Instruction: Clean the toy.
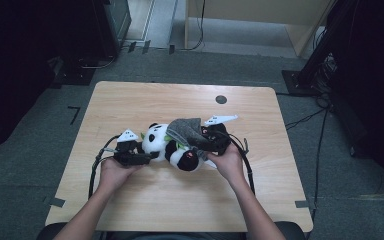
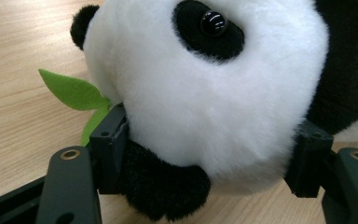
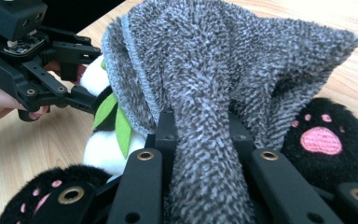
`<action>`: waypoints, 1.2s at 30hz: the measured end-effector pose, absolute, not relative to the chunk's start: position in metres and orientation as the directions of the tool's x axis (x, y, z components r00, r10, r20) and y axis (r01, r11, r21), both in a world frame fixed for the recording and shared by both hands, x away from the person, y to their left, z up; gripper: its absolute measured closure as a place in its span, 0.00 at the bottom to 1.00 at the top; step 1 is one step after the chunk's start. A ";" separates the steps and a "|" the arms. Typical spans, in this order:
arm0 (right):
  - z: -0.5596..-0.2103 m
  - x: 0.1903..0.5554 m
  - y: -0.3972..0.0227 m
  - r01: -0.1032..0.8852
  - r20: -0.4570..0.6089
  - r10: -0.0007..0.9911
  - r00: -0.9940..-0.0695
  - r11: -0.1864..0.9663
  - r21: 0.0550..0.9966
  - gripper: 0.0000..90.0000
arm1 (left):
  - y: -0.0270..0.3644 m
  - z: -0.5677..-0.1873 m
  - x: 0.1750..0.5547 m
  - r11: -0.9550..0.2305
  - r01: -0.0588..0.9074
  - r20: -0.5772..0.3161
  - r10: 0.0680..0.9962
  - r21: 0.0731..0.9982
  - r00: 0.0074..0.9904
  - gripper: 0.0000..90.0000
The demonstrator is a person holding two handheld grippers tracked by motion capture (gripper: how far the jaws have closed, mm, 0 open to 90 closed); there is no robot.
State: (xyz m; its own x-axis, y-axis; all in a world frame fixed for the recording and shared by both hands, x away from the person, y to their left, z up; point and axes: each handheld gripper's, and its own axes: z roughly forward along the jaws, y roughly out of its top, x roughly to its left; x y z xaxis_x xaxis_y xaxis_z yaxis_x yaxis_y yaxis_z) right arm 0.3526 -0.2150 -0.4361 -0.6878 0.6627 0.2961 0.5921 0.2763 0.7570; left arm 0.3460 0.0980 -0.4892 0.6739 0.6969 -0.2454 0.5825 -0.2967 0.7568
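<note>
A black-and-white panda plush [image 1: 157,141] lies on its side in the middle of the wooden table [image 1: 180,200]. My left gripper [image 1: 147,157] comes in from the left, and in the left gripper view it [image 2: 212,154] is shut on the panda's white head [image 2: 205,93], with a pad pressed into the fur on each side. A green felt leaf [image 2: 72,91] sticks out beside the head. A grey fluffy cloth [image 1: 185,129] is draped over the panda's body. My right gripper [image 3: 200,135] is shut on a fold of this cloth [image 3: 205,70]. A black paw with pink pads [image 3: 321,140] lies beside it.
A small round hole [image 1: 221,99] sits in the tabletop near the far edge. Cables trail from both grippers toward the near edge of the table. Dark equipment stands and cables [image 1: 325,75] are on the floor to the right of the table.
</note>
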 end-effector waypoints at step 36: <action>-0.491 0.355 -0.294 0.795 0.354 0.802 -0.481 0.230 0.561 0.86 | 0.097 -0.492 0.348 -0.240 0.608 -0.293 0.707 0.757 0.644 0.35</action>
